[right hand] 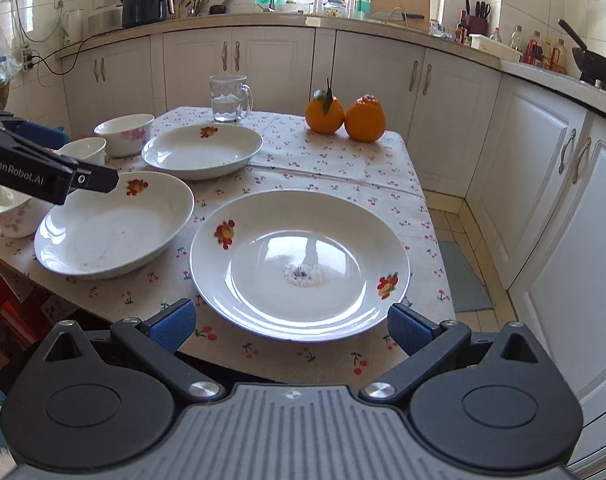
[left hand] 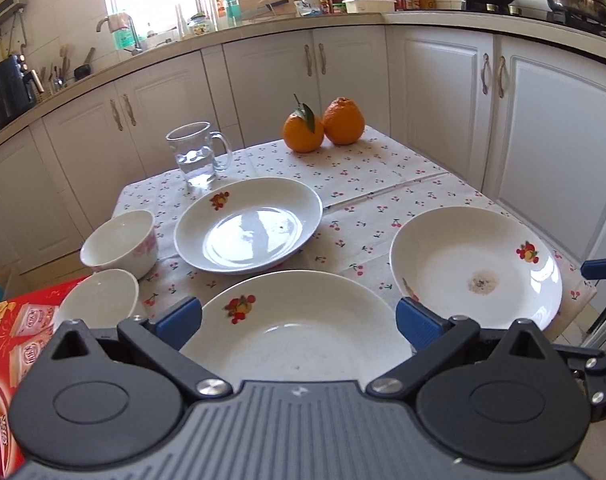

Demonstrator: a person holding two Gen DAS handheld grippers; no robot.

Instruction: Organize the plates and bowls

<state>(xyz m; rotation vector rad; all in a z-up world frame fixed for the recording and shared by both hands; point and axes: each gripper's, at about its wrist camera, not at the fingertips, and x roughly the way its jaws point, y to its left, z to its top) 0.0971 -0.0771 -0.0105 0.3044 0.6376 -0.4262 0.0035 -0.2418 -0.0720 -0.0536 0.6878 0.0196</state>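
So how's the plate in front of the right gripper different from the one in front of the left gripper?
The right plate has a small speckled residue spot at its centre; the left plate shows no such spot. The right plate shows two fruit motifs on its rim; only one is visible on the left plate. The right plate sits nearer the table's right edge, the left plate beside the bowls. Both are white, deep, upright and unstacked.

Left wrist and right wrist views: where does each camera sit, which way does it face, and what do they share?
Left wrist: sits behind the open left gripper, low over the table's near-left edge, facing the near plate; its blue fingers show.
Right wrist: sits behind the open right gripper at the near-right edge, facing the stained plate; the left gripper's black body shows at left.
Shared: three plates, the stained plate, glass mug, two oranges, and the kitchen cabinets.
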